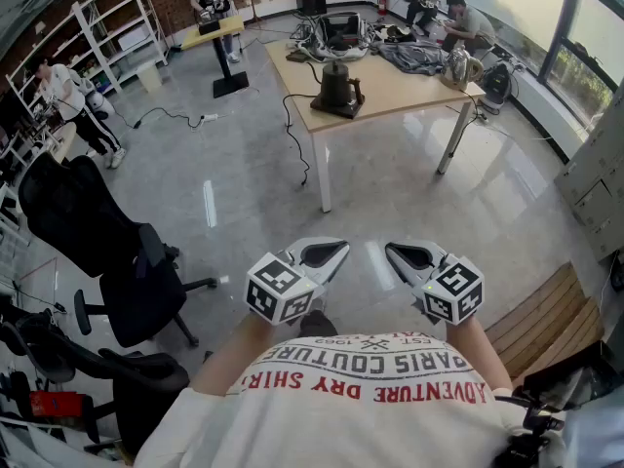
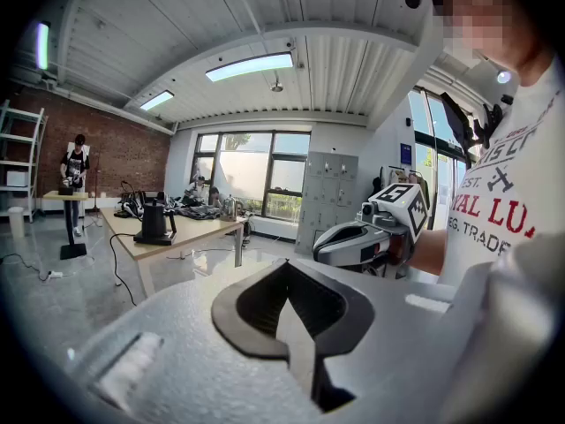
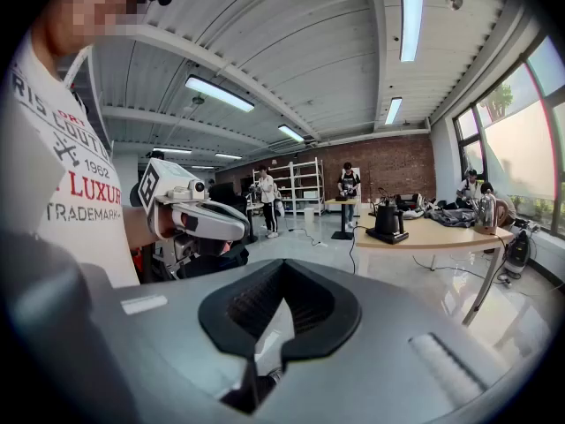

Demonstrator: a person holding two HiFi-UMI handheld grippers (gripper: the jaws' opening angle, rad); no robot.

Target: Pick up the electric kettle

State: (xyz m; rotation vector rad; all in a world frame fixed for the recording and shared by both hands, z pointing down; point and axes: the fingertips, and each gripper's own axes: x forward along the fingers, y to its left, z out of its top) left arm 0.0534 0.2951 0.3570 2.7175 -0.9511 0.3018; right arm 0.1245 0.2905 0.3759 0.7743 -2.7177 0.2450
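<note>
The black electric kettle stands on its base near the front left corner of a light wooden table, far across the floor from me. It also shows small in the left gripper view, kettle, and in the right gripper view, kettle. My left gripper and right gripper are held side by side close to my chest, both shut and holding nothing. Each gripper's view shows the other one: the right gripper and the left gripper.
Black office chairs stand at my left and a wooden slatted platform at my right. The table also carries a grey cloth pile and a silver kettle. A cable hangs from it. People stand at the room's edges.
</note>
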